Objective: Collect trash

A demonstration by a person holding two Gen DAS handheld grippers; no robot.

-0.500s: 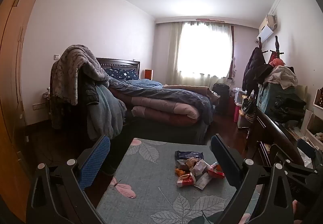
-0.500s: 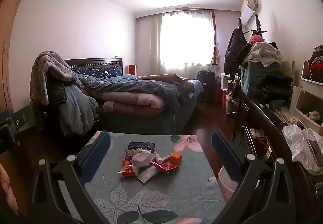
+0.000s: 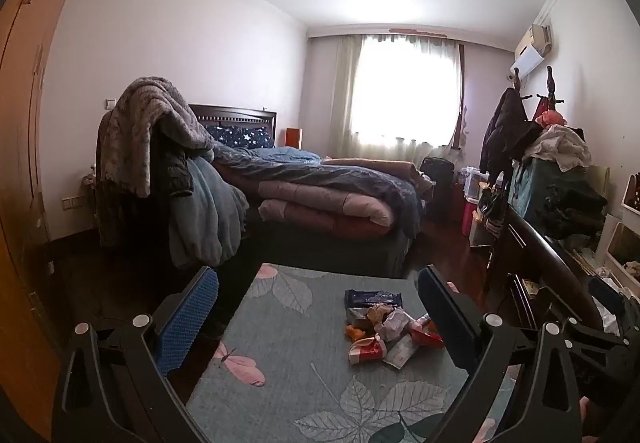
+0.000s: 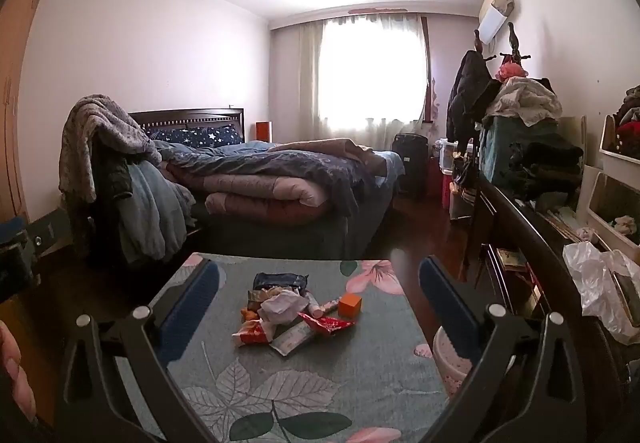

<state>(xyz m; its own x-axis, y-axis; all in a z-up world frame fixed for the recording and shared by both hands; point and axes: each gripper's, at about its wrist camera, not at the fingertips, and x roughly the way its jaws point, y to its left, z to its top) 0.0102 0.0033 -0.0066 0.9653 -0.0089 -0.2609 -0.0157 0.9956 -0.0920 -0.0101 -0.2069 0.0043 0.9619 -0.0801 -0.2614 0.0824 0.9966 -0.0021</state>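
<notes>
Jaws of both grippers stand wide apart and hold nothing. The left gripper [image 3: 318,301] hangs above the near part of the table [image 3: 280,383], which carries a grey-green cloth with leaves and pink flowers. Between its blue pads [image 3: 188,317], a little to the right, lies the pile of trash [image 3: 384,327]. The right gripper [image 4: 320,297] also hangs above the table, and the same pile of trash sits between its fingers, near the middle of the cloth.

In the pile, a dark blue packet [image 4: 282,280] is at the far side. A crumpled white paper [image 4: 282,305] lies on top, in the centre. A red wrapper [image 4: 328,323] and a red and white wrapper [image 4: 252,334] lie at the near side, with a flat pale packet [image 4: 292,339] between them. An orange block [image 4: 350,305] stands just beside the pile, on its right.

Right of the table, low and near its edge, a white round bin [image 4: 452,359] shows behind the right finger. Behind the table is a bed [image 4: 288,179] with folded quilts. A dark desk [image 4: 520,243] runs along the right wall, with a white plastic bag [image 4: 596,283] on it. A bright window [image 4: 372,75] with curtains closes the far wall.
</notes>
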